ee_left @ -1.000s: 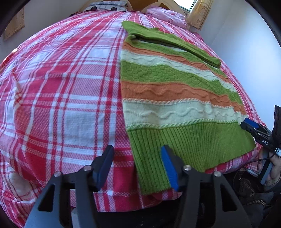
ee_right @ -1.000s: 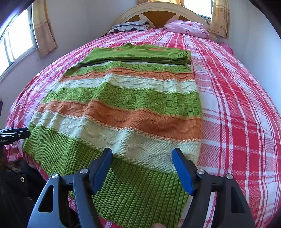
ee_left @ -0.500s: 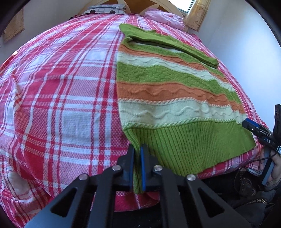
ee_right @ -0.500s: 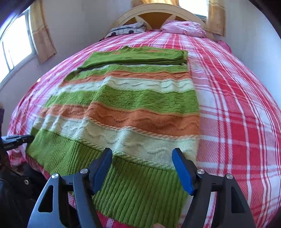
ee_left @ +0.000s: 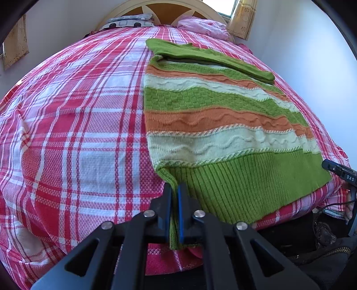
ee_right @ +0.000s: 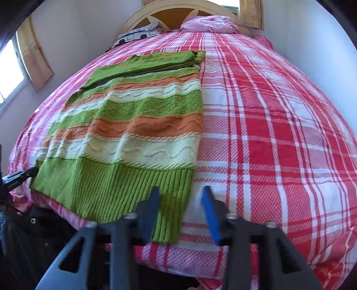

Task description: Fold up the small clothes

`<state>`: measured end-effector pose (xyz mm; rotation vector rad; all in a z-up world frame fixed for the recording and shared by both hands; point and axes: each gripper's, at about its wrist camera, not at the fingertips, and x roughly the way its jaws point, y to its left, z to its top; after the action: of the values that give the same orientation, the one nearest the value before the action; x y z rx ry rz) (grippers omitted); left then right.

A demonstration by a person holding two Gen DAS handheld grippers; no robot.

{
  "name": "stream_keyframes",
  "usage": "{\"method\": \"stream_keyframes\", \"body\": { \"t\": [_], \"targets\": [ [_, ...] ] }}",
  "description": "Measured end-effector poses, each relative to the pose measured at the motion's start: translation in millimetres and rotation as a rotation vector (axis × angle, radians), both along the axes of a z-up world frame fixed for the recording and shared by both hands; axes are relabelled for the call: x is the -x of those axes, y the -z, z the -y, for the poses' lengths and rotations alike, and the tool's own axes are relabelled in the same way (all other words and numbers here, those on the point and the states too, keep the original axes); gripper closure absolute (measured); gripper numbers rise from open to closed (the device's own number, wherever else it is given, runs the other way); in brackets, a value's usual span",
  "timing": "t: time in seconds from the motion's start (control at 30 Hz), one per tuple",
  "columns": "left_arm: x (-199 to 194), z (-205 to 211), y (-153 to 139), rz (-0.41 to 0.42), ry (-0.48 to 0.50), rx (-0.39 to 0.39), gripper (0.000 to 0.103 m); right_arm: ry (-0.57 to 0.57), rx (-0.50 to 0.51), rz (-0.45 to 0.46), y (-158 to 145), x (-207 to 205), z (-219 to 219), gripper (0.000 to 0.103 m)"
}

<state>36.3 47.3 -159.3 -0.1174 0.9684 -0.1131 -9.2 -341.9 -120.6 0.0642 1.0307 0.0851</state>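
Soft, limp sweater [ee_left: 223, 125] – best taken at its ribbed hem corners. Left gripper [ee_left: 174, 189] is clamped on one; right gripper [ee_right: 180, 196] straddles the other, fingers apart.

Red plaid bed [ee_right: 279, 138], arched headboard [ee_right: 178, 13], curtained window [ee_right: 13, 64], pale walls.

Ribbed, cable-textured knit sweater [ee_left: 223, 133], woven plaid cotton bedspread [ee_left: 78, 133], matt black plastic left gripper [ee_left: 174, 196], glossy wooden headboard [ee_right: 178, 15]
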Motion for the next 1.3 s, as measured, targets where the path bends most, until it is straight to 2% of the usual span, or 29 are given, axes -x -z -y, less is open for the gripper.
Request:
{"method": "stream_keyframes", "body": {
  "t": [0.1, 0.13, 0.2, 0.3, 0.37, 0.43, 0.47, 0.57, 0.83, 0.9, 0.97, 1.07, 1.13, 1.3],
  "targets": [
    [1, -1, 0, 0.003, -0.021, -0.005, 0.090, 0.004, -0.003, 0.002, 0, 3, -2, 0.068],
    [1, -2, 1, -0.001, -0.028, -0.004, 0.081, 0.011, -0.009, 0.005, 1, 3, -2, 0.068],
    [1, -3, 5, -0.007, -0.030, 0.016, 0.071, 0.025, -0.034, 0.022, 3, 3, -1, 0.068],
    [1, 1, 6, 0.002, -0.015, 0.018, 0.070, 0.008, 0.000, 0.054, 6, 5, -8, 0.068],
    [2, 0, 6, 0.003, -0.007, 0.024, 0.072, 0.007, -0.015, 0.059, 5, 5, -6, 0.070],
    [5, -2, 5, 0.004, -0.002, 0.051, 0.094, 0.009, -0.098, 0.053, 6, 5, 1, 0.095],
    [6, -3, 2, 0.015, -0.008, 0.042, 0.094, 0.022, -0.166, 0.058, 6, 6, 8, 0.095],
    [9, -6, -5, 0.045, -0.004, 0.057, 0.097, 0.041, -0.252, 0.084, 3, 8, 18, 0.098],
    [16, -13, -30, 0.159, 0.012, 0.147, 0.098, 0.022, -0.301, 0.192, -22, 13, 20, 0.099],
    [13, -13, -29, 0.154, 0.008, 0.139, 0.098, 0.031, -0.293, 0.181, -19, 11, 23, 0.099],
    [11, -16, -23, 0.132, -0.001, 0.143, 0.098, 0.045, -0.326, 0.151, -10, 10, 29, 0.099],
    [7, -20, -14, 0.089, -0.013, 0.184, 0.098, 0.053, -0.365, 0.129, -4, 8, 34, 0.099],
    [7, -20, -11, 0.086, -0.015, 0.174, 0.098, 0.071, -0.367, 0.132, -3, 8, 37, 0.098],
    [7, -15, 1, 0.052, -0.015, 0.151, 0.098, 0.098, -0.372, 0.074, 9, 5, 41, 0.097]
  ]
}}
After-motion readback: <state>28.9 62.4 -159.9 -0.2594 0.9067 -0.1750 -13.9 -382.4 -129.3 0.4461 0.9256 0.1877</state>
